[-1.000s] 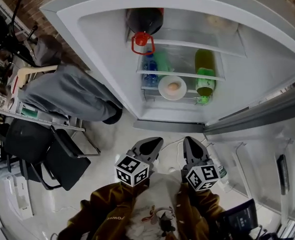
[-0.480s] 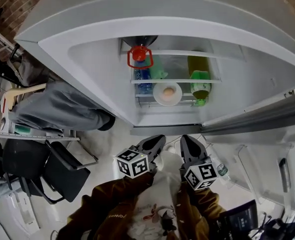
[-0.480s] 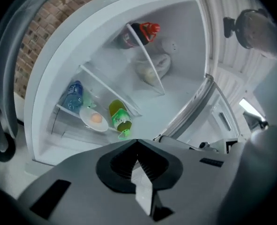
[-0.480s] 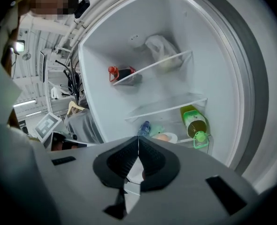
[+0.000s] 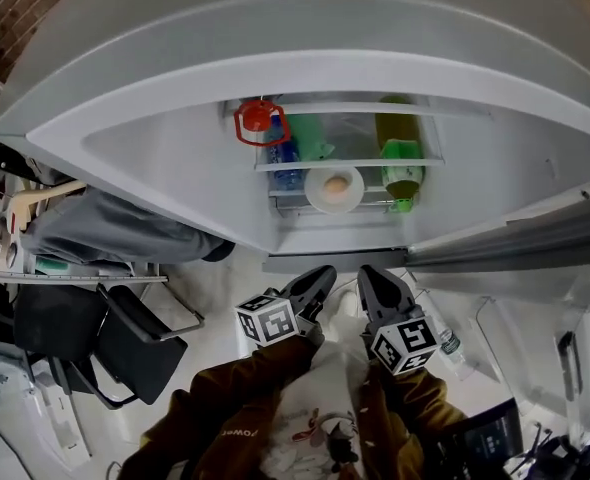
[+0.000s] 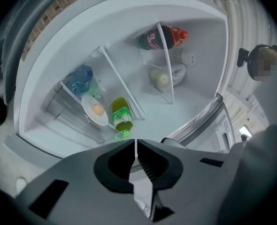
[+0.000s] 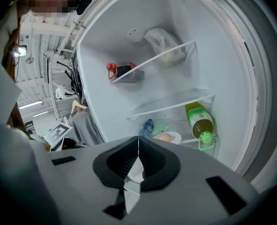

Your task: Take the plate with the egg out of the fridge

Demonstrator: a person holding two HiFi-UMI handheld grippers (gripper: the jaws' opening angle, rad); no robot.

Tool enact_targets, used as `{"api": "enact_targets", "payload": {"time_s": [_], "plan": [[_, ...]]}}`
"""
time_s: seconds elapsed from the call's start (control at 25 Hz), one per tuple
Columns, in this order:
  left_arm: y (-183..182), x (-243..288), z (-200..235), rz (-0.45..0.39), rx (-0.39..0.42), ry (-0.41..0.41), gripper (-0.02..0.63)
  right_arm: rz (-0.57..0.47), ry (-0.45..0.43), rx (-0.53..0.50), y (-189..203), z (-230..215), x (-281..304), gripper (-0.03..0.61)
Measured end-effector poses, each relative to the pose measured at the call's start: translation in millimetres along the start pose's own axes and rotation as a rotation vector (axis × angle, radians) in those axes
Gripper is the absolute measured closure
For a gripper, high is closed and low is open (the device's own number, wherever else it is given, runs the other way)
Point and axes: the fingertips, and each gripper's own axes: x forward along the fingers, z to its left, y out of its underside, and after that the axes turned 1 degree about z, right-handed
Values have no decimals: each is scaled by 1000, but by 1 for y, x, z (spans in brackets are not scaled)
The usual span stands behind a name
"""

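Right gripper view: plate lower edge hidden behind right hand-held gripper, closed, empty; left hand-held gripper likewise.

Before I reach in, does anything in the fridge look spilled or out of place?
Nothing spilled. The round white plate with the brown egg sits flat between a blue bottle and a yellow bottle. Only the red cap of the dark bottle seems to jut past its shelf.

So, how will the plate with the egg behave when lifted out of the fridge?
The egg sits bare on the shallow white plate, so it may roll if the plate tilts. The plate looks rigid and smooth, so a grip on its rim could slip. Both would probably break if dropped.
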Motion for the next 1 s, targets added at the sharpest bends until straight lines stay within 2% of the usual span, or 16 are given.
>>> {"api": "enact_targets", "payload": {"time_s": [0.24, 0.48, 0.64, 0.8, 1.0], "plan": [[-8, 9, 9, -59, -82, 28, 604, 2, 1, -25, -5, 1, 6, 571], [-4, 17, 23, -100, -235, 75, 602, 12, 20, -4, -1, -4, 7, 572], [-10, 21, 28, -132, -264, 86, 601, 19, 32, -12, 2, -8, 11, 572], [-12, 24, 30, -144, -270, 89, 566, 28, 48, -11, 7, -14, 15, 571], [-16, 29, 41, -192, -390, 96, 512, 34, 53, 0, 12, -16, 19, 572]]}}
